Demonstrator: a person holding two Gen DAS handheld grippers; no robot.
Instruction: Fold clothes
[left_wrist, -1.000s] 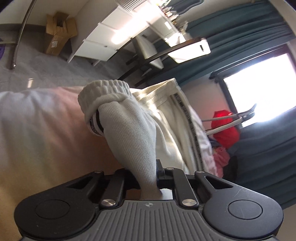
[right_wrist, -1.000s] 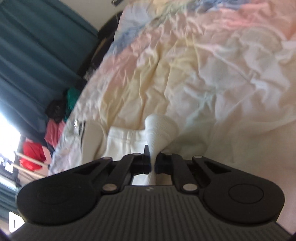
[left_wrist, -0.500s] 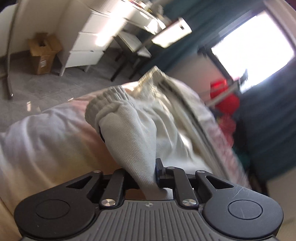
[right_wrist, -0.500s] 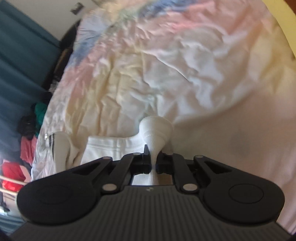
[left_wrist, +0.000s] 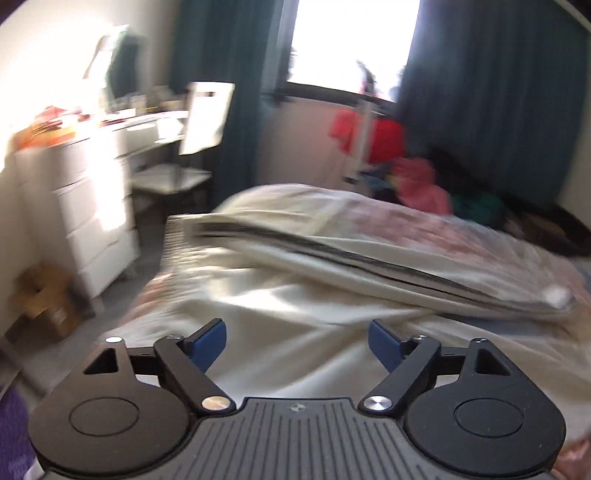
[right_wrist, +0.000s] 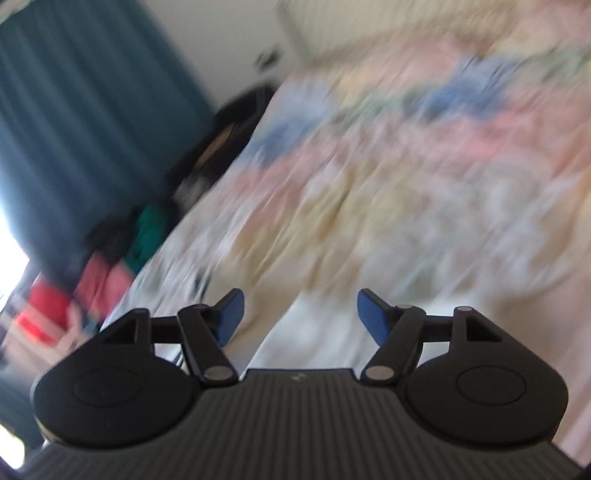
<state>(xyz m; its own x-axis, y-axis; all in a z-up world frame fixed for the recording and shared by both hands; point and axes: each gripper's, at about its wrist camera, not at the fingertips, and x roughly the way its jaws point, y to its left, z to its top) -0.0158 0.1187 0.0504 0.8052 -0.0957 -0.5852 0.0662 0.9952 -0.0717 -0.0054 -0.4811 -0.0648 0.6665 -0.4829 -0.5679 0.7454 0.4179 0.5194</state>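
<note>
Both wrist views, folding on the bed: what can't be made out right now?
- Cream garment, left wrist view: motion blur smears it; how neatly it is folded can't be judged.
- Same garment, right wrist view: only a pale patch between the open right gripper, the rest hidden by the gripper body.
- Bedspread, right wrist view: pattern streaked by blur.
- Left gripper: open, empty.
- Clothes pile by the window: blurred, items indistinct.

Each wrist camera sat just behind its own tongs and looked steeply down along them over the bed (left_wrist: 480, 236), the left view facing the window (left_wrist: 351, 40) and the right tilted towards the teal curtain (right_wrist: 74, 110), both blurred and sharing the bedspread.
</note>
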